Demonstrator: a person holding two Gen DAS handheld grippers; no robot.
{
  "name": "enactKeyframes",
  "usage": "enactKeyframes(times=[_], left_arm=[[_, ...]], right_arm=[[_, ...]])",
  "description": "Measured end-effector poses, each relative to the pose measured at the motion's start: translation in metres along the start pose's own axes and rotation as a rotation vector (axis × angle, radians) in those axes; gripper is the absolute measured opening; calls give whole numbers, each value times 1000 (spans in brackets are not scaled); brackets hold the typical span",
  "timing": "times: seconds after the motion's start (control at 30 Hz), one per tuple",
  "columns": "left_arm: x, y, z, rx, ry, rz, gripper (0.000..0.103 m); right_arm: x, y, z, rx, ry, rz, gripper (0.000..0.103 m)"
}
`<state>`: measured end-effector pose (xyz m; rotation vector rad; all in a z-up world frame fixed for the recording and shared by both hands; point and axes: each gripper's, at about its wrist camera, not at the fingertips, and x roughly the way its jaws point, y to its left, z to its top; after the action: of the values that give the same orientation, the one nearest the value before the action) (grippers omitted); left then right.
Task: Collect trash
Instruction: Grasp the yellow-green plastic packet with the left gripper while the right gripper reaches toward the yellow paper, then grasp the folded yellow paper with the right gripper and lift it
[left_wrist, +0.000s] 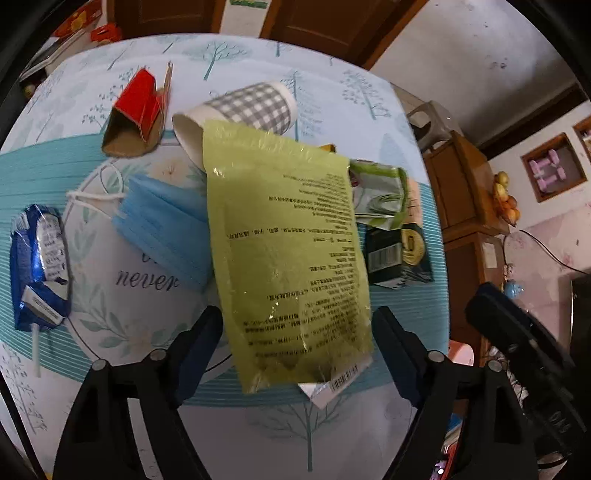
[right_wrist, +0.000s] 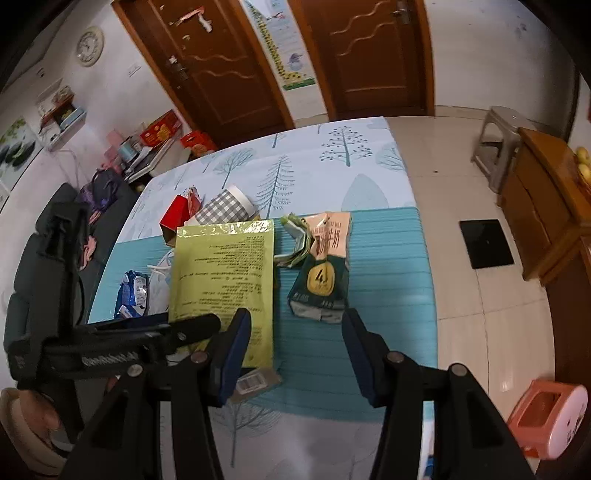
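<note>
Green pouch: the flat yellow-green pouch (left_wrist: 284, 251) lies printed side up at the middle of the litter on the desk (right_wrist: 369, 155), long enough to overlap the cup and the mask; being the top layer, it reads as the sensible first pick.
Pouch near end: its barcode corner (left_wrist: 340, 380) points toward the hands, which is why both tools come in from this side.
Left gripper: the left gripper (left_wrist: 295, 332) is tilted steeply down with its fingers apart on either side of the pouch's near end; the pads are not pressing on it, so nothing is held.
Right gripper: the right gripper (right_wrist: 295, 343) hangs over the teal mat (right_wrist: 388, 295) with fingers apart and empty, just beside the pouch's right edge and in front of the dark green carton (right_wrist: 321, 291), probably its own target.
Under the pouch: a checked paper cup (left_wrist: 255, 107) on its side and a blue face mask (left_wrist: 166, 225) with its ear loop trailing, partly covered.
Around: a torn red box (left_wrist: 136, 110) far left, a blue wrapper (left_wrist: 37, 266) with a white stick at the left, a crumpled green-and-white wrapper (left_wrist: 380, 192) touching the carton.
Destination: no bin can be told for sure; a pink tub (right_wrist: 546, 417) sits on the floor off the desk's right.
Risk: the thin film may slide or buckle rather than lift.
</note>
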<state>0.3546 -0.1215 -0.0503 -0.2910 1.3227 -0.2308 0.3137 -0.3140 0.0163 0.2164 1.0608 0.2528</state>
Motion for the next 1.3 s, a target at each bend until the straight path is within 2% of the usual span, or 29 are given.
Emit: enactKeyframes(times=[0.03,0.07,0.13,0.17,0.2,0.23,0.3,0.4,0.6,0.8,1.0,1.2,1.3], left_arm=[[5,0,-1,-15,5,2,70],[8,1,-2,-24,9,1,59],[10,1,-4,-45,5,11,54],[9,2,-5,-59,-11,9,47],[6,2,-6,-67,-23,10,32],[4,4,-7,-71,-30,5,25],[0,4,-8,-86,-40,0,18],[-11,4,-11,-109,-68,15,14],[-56,24,-14,-191,-126,19,12],[-95,60,-19,-330,-141,50,11],[-120,83,-25,-402,-171,74,10],[-132,99,-33,-441,-181,77,11],[-136,104,-36,-451,-184,84,11]], right_arm=[[3,-3,3,-10,6,10,51],[5,-4,6,-17,10,17,51],[9,-7,11,-31,20,34,51],[11,-8,13,-38,22,40,51],[13,-8,15,-46,23,46,51],[14,-8,19,-55,24,54,51],[17,-8,24,-68,22,67,51],[21,-6,32,-89,18,78,51],[31,3,50,-149,6,91,51],[48,17,60,-198,29,117,51],[68,48,57,-278,84,167,51],[107,76,50,-378,172,97,51],[128,84,46,-423,208,35,51]])
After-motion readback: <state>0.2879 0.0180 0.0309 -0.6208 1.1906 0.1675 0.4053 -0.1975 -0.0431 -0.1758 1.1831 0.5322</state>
